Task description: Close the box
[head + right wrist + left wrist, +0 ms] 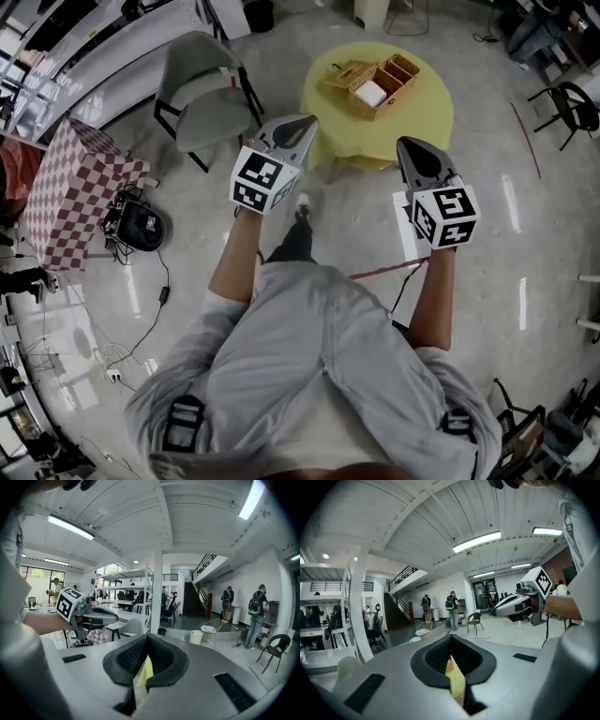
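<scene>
Left gripper (307,122): jaws pressed together, pads meeting at the tips, nothing pinched. Held in the air on the near side of the table, marker cube at the rear. Sliver of yellow visible through the slot behind the shut tips in the left gripper view.

Right gripper (407,145): jaws likewise pressed together, empty. Held about level with the left one, well apart from it, tips pointing toward the table.

Box (394,80): tan woven wicker, partitioned into compartments. Stands on the table top, toward its far side, well apart from both grippers.

Lid (349,72): open, lying back at the box's left side, touching it.

White item (371,93): in one compartment, kind not to be told.

Table (427,127): round, covered in yellow cloth, ahead of both gripper tips.

Chair (202,98): grey shell, dark legs, left of the table.

Checked cloth (70,187): red and white, draped over a stand at far left.

Floor (525,234): pale, glossy.
</scene>
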Motion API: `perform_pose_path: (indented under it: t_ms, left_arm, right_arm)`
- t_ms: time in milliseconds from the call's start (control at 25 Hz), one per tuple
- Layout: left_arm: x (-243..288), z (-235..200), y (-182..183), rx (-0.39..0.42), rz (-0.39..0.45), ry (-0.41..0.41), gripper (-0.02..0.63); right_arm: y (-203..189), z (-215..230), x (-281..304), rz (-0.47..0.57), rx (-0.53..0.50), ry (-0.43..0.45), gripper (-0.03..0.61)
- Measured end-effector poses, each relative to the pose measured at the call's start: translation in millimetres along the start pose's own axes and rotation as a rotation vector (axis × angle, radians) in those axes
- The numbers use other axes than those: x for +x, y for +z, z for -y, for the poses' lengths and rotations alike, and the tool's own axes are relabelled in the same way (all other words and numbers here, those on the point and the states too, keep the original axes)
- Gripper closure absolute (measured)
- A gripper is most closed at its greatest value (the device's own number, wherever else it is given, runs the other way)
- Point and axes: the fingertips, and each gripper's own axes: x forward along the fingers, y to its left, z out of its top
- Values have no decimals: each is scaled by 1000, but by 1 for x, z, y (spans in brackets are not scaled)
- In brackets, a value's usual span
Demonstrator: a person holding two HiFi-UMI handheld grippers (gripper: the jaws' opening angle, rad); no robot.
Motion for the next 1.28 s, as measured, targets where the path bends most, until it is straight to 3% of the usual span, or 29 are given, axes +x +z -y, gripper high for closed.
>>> perform_pose_path:
  t_ms: [200, 520, 800, 1080, 1280]
  left_arm:
    - [30, -31, -14, -9, -2, -8, 586]
    - [103, -124, -7, 20, 12, -25, 586]
    - [166, -187, 2, 38, 0, -72, 586]
    - [216, -231, -8, 28, -22, -113, 586]
    - [245, -253, -42, 14, -81, -126, 586]
  right_arm:
    - [-4, 22, 34, -10, 15, -18, 555]
    - [28, 76, 121, 34, 14, -88, 555]
    - [67, 117, 178, 118, 115, -68, 555]
    - [67, 157, 233, 75, 128, -141, 555]
    - [46, 176, 273, -11, 133, -173, 555]
